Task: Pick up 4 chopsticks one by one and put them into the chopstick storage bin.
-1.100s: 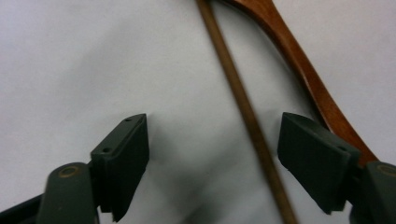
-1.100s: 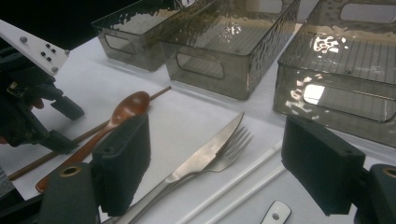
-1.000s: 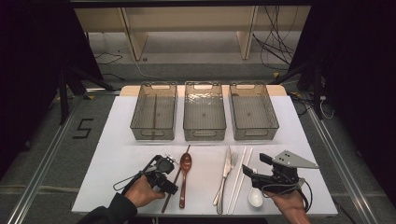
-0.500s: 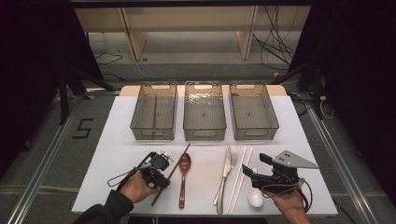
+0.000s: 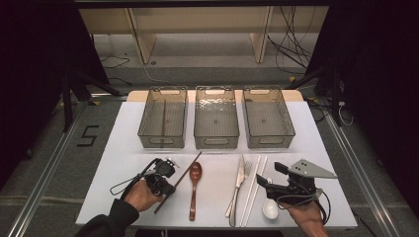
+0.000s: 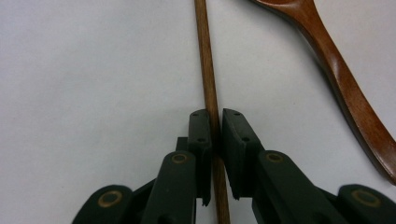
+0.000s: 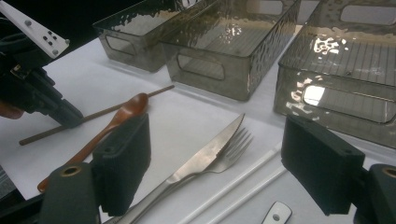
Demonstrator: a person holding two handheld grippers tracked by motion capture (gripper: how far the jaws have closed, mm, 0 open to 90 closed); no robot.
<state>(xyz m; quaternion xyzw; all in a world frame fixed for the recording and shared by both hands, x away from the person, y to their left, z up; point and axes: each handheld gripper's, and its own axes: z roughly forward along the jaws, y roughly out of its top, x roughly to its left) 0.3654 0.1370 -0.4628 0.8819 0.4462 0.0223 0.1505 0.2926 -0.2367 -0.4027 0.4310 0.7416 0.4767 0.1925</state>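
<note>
Left tool (image 6: 214, 140) pinches the brown wooden chopstick (image 6: 208, 84) on the white counter (image 5: 123, 158).
Its jaws sit closed on either side of the stick, part way along its length, while the stick lies flat just beside the wooden spoon (image 5: 194, 185). To lift well, I judge it best to keep the squeeze firm and raise straight up, since an off-centre hold may let the far end droop or swing. Right tool (image 5: 271, 177) hovers with jaws apart near the knife (image 5: 237, 185), fork (image 5: 245, 170) and white chopsticks (image 5: 253, 190), before three empty bins (image 5: 216, 118).
</note>
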